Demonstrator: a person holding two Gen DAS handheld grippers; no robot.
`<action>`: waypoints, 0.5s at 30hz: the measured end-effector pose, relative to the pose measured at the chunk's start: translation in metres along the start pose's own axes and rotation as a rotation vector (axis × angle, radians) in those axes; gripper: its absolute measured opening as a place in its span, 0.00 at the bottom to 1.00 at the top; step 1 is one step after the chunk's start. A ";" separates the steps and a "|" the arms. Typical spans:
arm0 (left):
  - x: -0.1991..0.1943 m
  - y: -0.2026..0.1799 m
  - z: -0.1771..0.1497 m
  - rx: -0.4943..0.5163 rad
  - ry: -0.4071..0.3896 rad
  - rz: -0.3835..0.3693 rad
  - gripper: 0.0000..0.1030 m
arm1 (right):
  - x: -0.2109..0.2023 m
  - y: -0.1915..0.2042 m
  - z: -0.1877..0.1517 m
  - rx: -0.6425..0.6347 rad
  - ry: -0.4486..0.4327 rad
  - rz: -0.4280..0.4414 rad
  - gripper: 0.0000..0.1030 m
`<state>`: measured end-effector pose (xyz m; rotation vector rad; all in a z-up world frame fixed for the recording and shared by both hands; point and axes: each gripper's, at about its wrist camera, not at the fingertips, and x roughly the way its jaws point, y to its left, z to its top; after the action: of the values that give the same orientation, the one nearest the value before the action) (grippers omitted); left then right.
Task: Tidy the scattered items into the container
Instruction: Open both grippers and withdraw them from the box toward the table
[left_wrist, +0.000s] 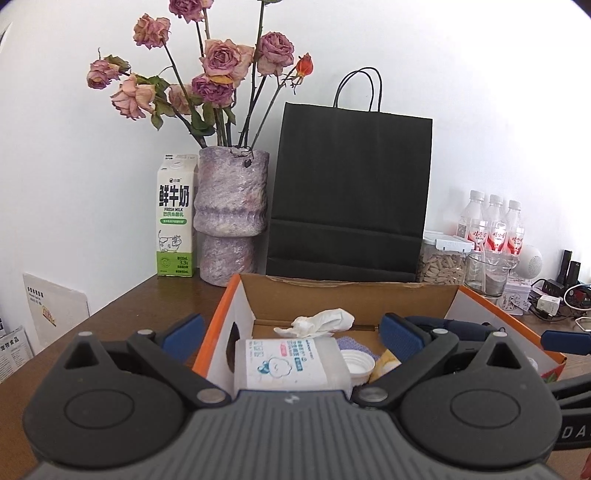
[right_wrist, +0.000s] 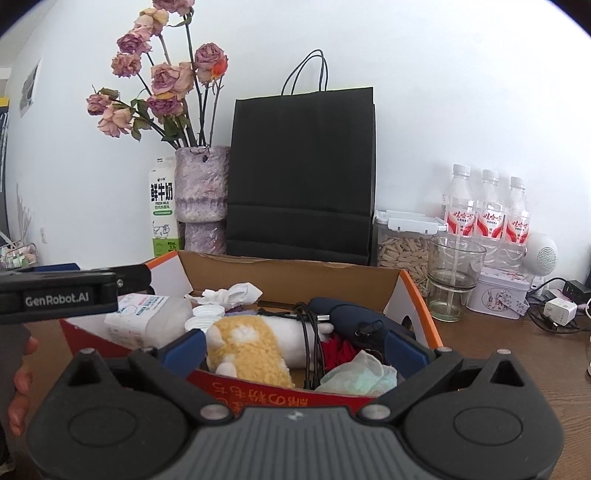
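An orange-edged cardboard box (left_wrist: 220, 314) (right_wrist: 416, 295) sits on the brown table. In it lie a clear plastic jar with a blue-printed label (left_wrist: 291, 363) (right_wrist: 147, 314), a crumpled white tissue (left_wrist: 321, 322) (right_wrist: 232, 292) and a white cap (left_wrist: 356, 363). A yellow-and-white plush toy (right_wrist: 251, 347), black cables (right_wrist: 310, 332), a navy object (right_wrist: 354, 317), something red (right_wrist: 338, 350) and a pale crumpled wad (right_wrist: 358, 374) fill its right half. My left gripper (left_wrist: 291, 338) (right_wrist: 140, 275) hovers open over the box's left end, holding nothing. My right gripper (right_wrist: 295, 350) stands open at the box's near wall, also holding nothing.
Behind the box stand a black paper bag (left_wrist: 347, 192), a purple vase of dried roses (left_wrist: 231, 218) and a milk carton (left_wrist: 173, 218). To the right are a seed jar (right_wrist: 402, 247), a glass (right_wrist: 452, 277), three water bottles (right_wrist: 487, 210), a tin (right_wrist: 498, 295) and chargers with cables (right_wrist: 557, 314).
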<state>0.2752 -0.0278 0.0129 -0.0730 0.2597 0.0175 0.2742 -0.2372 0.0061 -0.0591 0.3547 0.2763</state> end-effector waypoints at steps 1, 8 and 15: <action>-0.003 0.001 -0.002 0.001 0.001 0.001 1.00 | -0.003 0.000 -0.001 -0.001 -0.002 -0.003 1.00; -0.026 0.008 -0.011 0.017 0.013 0.011 1.00 | -0.023 0.002 -0.015 -0.004 0.024 -0.029 1.00; -0.043 0.013 -0.020 0.011 0.047 0.017 1.00 | -0.041 -0.003 -0.024 0.009 0.036 -0.053 1.00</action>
<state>0.2280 -0.0162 0.0039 -0.0607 0.3072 0.0308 0.2297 -0.2537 -0.0019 -0.0648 0.3896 0.2219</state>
